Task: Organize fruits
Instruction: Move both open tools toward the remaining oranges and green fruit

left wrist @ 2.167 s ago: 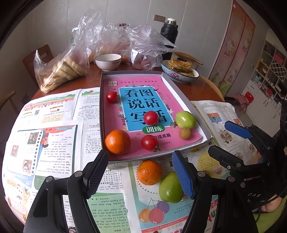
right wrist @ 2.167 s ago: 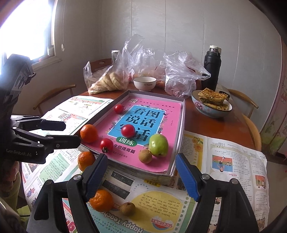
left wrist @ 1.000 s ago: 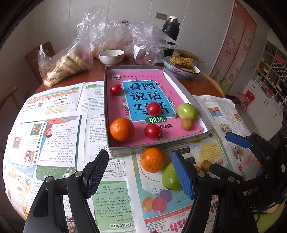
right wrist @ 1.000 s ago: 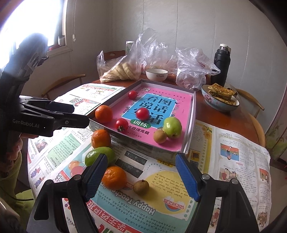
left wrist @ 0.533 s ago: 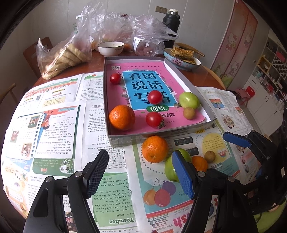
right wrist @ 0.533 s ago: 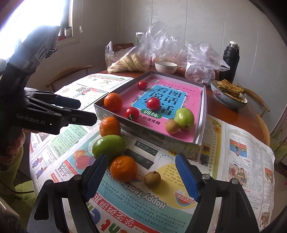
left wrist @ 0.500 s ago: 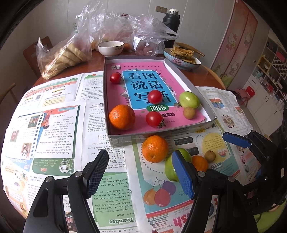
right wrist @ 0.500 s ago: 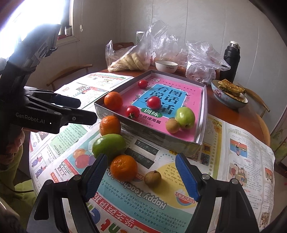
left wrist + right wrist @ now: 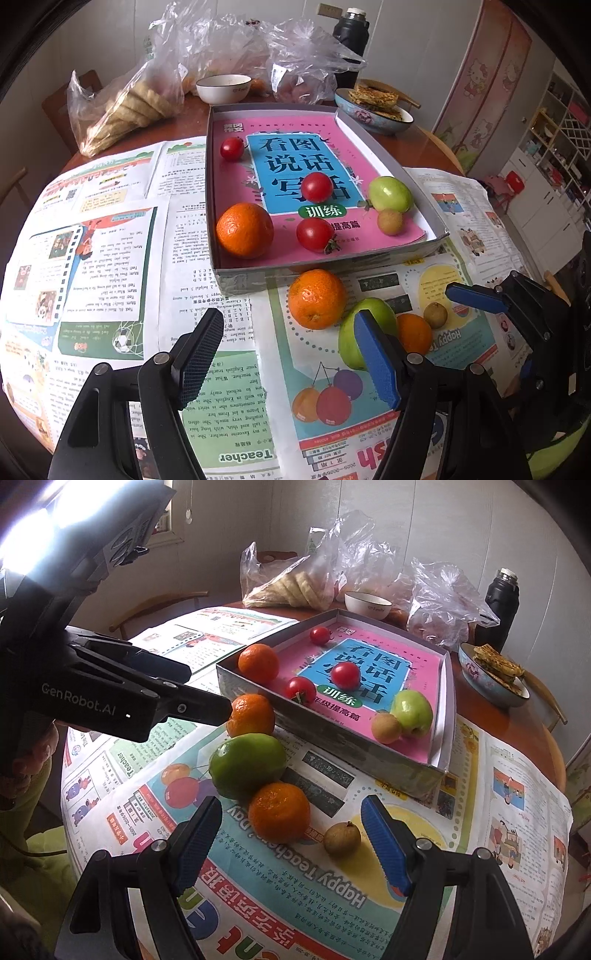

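Observation:
A grey box lined with a pink book holds an orange, three cherry tomatoes, a green apple and a small brown fruit. On the newspaper in front of it lie two oranges, a green fruit and a small brown fruit. My right gripper is open, low over the near orange and brown fruit, which sit between its fingers untouched. My left gripper is open and empty, just short of the far orange.
Newspaper sheets cover the round wooden table. Behind the box stand a white bowl, plastic bags of bread, a blue dish of flatbread and a black flask. Chairs ring the table.
My right gripper has come down and nearer to the loose fruit, so the near orange and brown fruit now lie between its fingers. The left gripper has hardly moved.

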{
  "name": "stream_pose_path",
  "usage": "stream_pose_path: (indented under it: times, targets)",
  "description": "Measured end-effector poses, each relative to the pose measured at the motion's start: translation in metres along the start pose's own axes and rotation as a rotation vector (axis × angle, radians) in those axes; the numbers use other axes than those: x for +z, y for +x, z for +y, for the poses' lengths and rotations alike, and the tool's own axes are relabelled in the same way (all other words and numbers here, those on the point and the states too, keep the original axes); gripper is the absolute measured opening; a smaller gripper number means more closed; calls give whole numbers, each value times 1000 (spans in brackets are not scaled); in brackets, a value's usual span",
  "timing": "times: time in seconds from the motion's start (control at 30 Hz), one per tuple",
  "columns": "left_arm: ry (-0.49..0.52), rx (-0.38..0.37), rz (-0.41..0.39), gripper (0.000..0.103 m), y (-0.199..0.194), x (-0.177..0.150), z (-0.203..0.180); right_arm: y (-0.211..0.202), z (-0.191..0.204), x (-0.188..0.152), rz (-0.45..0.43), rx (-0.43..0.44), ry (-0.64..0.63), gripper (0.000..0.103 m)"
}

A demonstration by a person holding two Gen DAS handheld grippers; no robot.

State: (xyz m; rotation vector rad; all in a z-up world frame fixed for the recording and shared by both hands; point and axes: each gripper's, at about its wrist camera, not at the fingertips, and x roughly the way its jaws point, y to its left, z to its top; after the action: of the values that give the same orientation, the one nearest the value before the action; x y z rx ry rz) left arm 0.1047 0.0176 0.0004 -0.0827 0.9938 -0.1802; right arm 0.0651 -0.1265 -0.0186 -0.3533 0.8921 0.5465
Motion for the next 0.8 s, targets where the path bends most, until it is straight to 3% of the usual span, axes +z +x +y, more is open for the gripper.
stream_pose_path:
  times: [0.7, 0.8]
  targets:
    - [5, -2, 20, 75, 8, -3, -1, 6, 9, -5, 16, 30, -34, 72]
    - [1, -3, 23, 75, 8, -2, 0, 8, 11, -6, 27, 37, -47, 63]
